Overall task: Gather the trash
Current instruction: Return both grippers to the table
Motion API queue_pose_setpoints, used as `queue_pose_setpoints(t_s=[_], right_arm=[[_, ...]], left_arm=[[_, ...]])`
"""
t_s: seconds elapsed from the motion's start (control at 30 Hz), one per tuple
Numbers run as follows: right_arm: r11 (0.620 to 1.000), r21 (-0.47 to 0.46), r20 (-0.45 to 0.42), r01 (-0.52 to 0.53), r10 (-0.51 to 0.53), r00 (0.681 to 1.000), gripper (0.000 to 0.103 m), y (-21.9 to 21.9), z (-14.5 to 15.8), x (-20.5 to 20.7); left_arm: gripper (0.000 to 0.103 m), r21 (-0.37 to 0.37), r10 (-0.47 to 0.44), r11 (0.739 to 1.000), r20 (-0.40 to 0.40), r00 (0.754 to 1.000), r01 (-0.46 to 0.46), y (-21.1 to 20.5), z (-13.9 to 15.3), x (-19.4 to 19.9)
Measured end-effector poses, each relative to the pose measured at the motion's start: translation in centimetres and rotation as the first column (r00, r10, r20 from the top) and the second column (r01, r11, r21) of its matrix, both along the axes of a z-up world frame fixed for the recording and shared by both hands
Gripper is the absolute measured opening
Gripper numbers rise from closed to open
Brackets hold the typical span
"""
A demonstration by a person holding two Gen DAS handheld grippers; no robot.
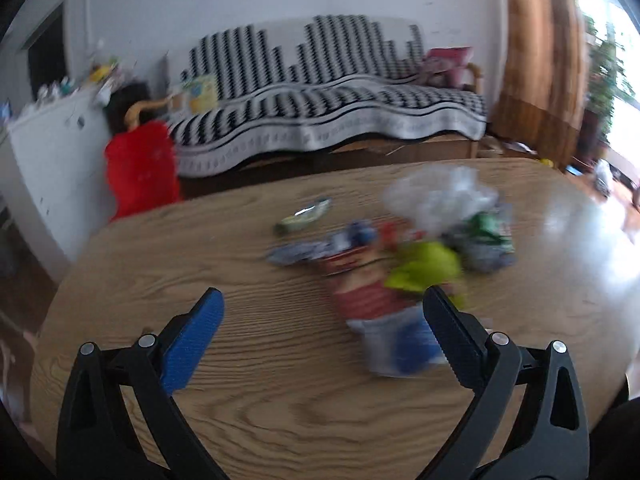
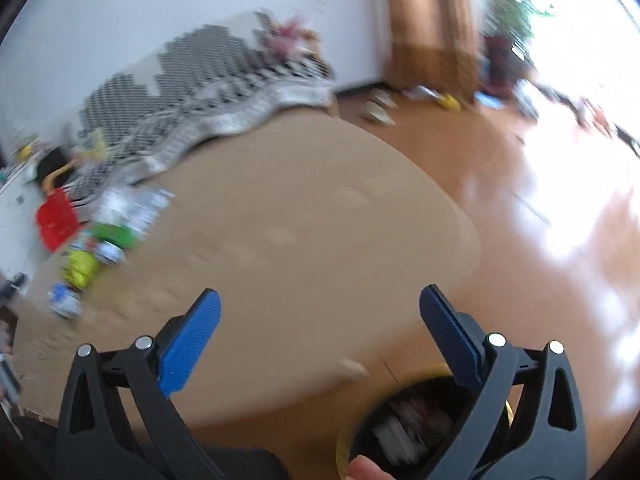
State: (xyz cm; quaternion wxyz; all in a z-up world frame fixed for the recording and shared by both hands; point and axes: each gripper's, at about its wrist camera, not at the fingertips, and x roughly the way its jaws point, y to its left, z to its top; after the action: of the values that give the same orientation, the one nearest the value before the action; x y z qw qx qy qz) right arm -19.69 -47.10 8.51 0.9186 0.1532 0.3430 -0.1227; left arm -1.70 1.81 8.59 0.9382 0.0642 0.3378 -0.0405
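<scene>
Indoors, left gripper (image 1: 322, 306) hovering with jaws spread wide and empty above a wooden table (image 1: 240, 380), blurred heap of wrappers (image 1: 400, 264) toward its far right edge, right gripper (image 2: 320, 306) likewise agape, yellow-rimmed bin (image 2: 344, 436) just off the table's near right corner.

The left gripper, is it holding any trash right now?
No, the left gripper has its jaws wide apart over bare wood of the table, and the pile of wrappers lies beside it, ungrabbed.

Left claw (image 1: 322, 312), right claw (image 2: 320, 308) agape.
</scene>
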Motion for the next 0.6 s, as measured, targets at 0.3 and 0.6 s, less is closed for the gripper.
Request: queue_pose_setpoints(t_s=[0.3,0.6], right_arm=[[0.976,-0.090,0.046,-0.198,0.203,0.978,0.096,12.5,3.6,14.5],[0.990,-0.054,-0.023,-0.128,0.127,0.992,0.096,15.6,0.9,23.5]], left_arm=[[0.097,0.042,0.106,0.994,-0.091,0.990,-0.103,6.2,-3.9,7.3],[0.097,0.049,0.079,0.996,-0.113,0.990,-0.074,6.0,-4.7,14.0]])
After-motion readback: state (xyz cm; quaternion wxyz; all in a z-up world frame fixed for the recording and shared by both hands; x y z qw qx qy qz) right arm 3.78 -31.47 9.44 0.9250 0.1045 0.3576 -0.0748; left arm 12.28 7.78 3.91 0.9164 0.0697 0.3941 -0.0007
